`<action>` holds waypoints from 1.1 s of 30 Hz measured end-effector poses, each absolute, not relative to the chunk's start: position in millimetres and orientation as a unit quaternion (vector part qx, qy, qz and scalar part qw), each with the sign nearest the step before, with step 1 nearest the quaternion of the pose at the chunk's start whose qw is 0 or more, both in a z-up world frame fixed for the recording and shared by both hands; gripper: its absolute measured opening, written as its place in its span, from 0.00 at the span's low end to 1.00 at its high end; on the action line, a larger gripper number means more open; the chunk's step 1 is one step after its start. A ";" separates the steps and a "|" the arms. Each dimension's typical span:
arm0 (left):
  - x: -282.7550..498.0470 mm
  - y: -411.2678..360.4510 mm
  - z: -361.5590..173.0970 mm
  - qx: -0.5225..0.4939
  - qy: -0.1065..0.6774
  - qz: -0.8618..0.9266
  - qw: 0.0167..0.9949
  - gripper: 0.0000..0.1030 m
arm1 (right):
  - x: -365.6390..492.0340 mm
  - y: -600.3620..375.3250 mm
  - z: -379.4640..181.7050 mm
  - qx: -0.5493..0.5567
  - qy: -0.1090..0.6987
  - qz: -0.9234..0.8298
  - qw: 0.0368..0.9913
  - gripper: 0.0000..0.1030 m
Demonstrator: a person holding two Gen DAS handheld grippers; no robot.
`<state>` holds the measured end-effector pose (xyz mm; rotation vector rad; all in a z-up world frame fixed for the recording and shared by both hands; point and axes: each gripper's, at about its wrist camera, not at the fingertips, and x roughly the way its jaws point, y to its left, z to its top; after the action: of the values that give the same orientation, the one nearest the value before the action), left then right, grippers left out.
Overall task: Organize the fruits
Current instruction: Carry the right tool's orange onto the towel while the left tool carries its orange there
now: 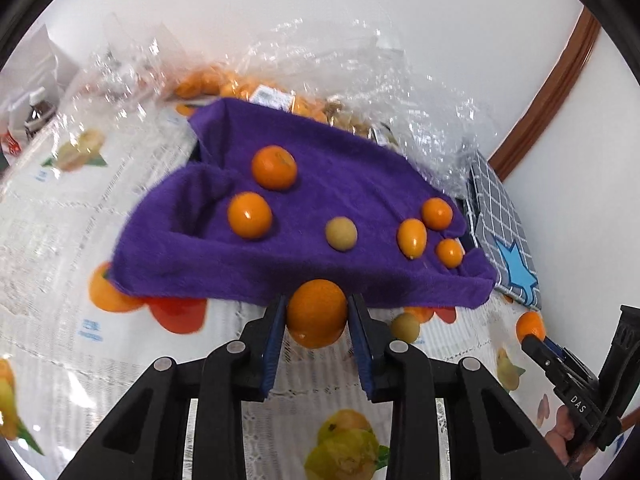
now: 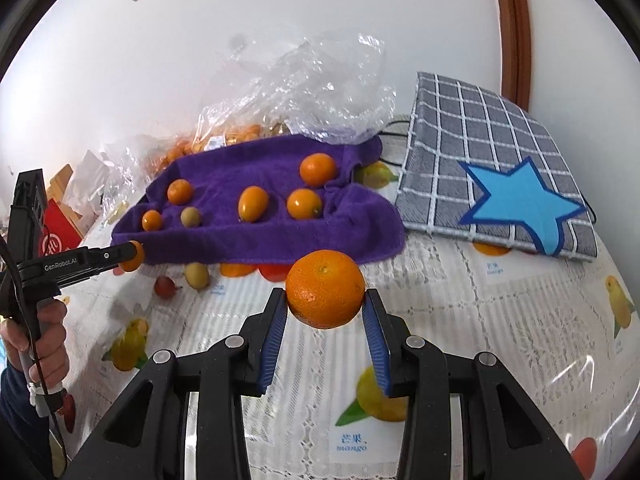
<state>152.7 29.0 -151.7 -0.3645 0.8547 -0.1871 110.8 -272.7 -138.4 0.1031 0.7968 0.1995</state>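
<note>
My left gripper (image 1: 317,314) is shut on a small orange fruit (image 1: 317,312) just in front of the purple towel's near edge (image 1: 240,276). My right gripper (image 2: 326,300) is shut on a larger mandarin (image 2: 325,294), held above the table in front of the same purple towel (image 2: 360,216). Several orange fruits, such as one mandarin (image 1: 274,167) and a kumquat (image 1: 412,237), plus one pale green-yellow fruit (image 1: 341,233), lie spread on the towel. A pale fruit (image 2: 196,275) and a small reddish fruit (image 2: 165,286) lie on the table before the towel.
A clear plastic bag (image 2: 320,92) holding more orange fruit lies behind the towel against the white wall. A grey checked cloth with a blue star (image 2: 500,168) lies to the right. The tablecloth (image 2: 460,300) is printed with fruit pictures. Boxes and bottles (image 1: 28,120) stand far left.
</note>
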 end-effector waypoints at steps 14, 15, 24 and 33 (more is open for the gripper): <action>190.5 38.4 -72.8 -0.114 0.370 -0.116 0.915 0.29 | 142.8 -255.3 -99.5 0.052 0.368 0.092 0.924 0.38; 194.4 36.8 -67.7 -0.108 0.366 -0.119 0.917 0.29 | 147.5 -253.5 -96.5 0.049 0.366 0.088 0.925 0.38; 242.0 26.6 -49.2 -0.076 0.370 -0.145 0.914 0.29 | 187.2 -241.0 -80.7 0.061 0.358 0.077 0.928 0.38; 275.8 29.5 -77.6 -0.071 0.400 -0.142 0.902 0.29 | 221.0 -230.1 -98.6 0.051 0.390 0.063 0.917 0.38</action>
<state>275.8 29.5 -77.6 -0.1466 0.8278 -0.2946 221.0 -230.1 -98.6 0.1050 0.8020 0.1292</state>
